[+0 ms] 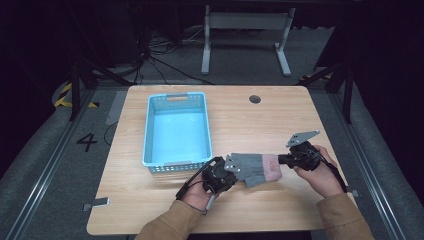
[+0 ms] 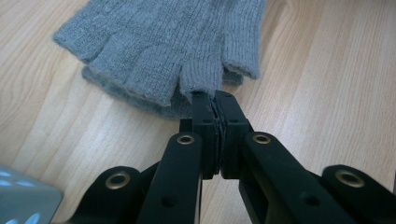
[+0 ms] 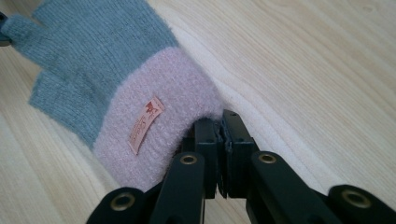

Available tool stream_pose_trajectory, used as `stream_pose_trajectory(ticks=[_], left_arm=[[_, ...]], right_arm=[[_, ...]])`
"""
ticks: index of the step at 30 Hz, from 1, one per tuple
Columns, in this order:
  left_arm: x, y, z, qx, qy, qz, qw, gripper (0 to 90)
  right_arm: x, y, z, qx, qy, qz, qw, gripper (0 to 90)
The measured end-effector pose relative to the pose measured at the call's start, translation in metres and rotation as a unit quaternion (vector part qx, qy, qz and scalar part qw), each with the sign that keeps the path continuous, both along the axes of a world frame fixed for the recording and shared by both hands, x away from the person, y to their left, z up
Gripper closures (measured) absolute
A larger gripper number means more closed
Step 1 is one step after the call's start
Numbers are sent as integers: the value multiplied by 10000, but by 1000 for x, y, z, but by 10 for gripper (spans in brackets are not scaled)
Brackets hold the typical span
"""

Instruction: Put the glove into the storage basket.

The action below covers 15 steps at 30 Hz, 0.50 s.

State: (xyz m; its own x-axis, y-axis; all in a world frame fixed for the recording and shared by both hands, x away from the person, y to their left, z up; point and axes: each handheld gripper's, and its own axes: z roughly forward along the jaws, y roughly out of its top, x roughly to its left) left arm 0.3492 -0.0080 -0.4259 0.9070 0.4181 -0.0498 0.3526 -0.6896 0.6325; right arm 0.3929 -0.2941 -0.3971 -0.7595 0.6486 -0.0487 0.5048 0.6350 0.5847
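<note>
Closest to me, my tan sleeves come in over the near edge of the light wooden table, and I have a black two-jaw gripper in each hand. My left gripper sits near the middle of the table's near half, and its jaws are clamped tight on the knitted edge of one finger stub of the grey fingerless knit glove with a pink fuzzy cuff; in the left gripper view the pads are pressed together with grey wool pinched at their tips, and a second grey layer lies under the top one. My right gripper comes in from the right, and its jaws are clenched on the rim of the pink cuff; in the right gripper view the cuff bulges just ahead of the closed pads, and a small pink label with red print is sewn on it. The glove lies flat on the wood between the two grippers, finger end to the left, cuff to the right, stretched out across the table. Just beyond my left gripper, touching nothing that I hold, stands a light blue rectangular plastic basket with perforated walls on the left half of the table. Farther off, a small round dark grommet is set in the tabletop near the far edge. Beyond the table, a grey metal frame and black cables lie on the dark floor.
</note>
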Motion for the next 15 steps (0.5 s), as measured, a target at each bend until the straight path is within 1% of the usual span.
stream_pose_trajectory(ticks=[1,4,6,11,14,15], left_arm=[[0,-1,-1,51,10,-19,10000,882],[0,-4,-3,81,4,-48,10000,882],[1,-5,-4,130,1,-26,9999,883],[4,-5,-7,147,14,26,9999,881],[6,-6,-10,202,38,48,9998,880],[6,-6,-11,238,14,52,9997,878]], right_arm=[[1,-1,-2,5,21,-16,10000,871],[4,-2,-6,7,83,-62,9999,871],[6,-1,-8,8,85,-73,9999,871],[11,-1,-16,12,101,-110,9999,871],[12,0,-19,7,108,-126,9999,870],[13,0,-20,2,87,-133,9999,869]])
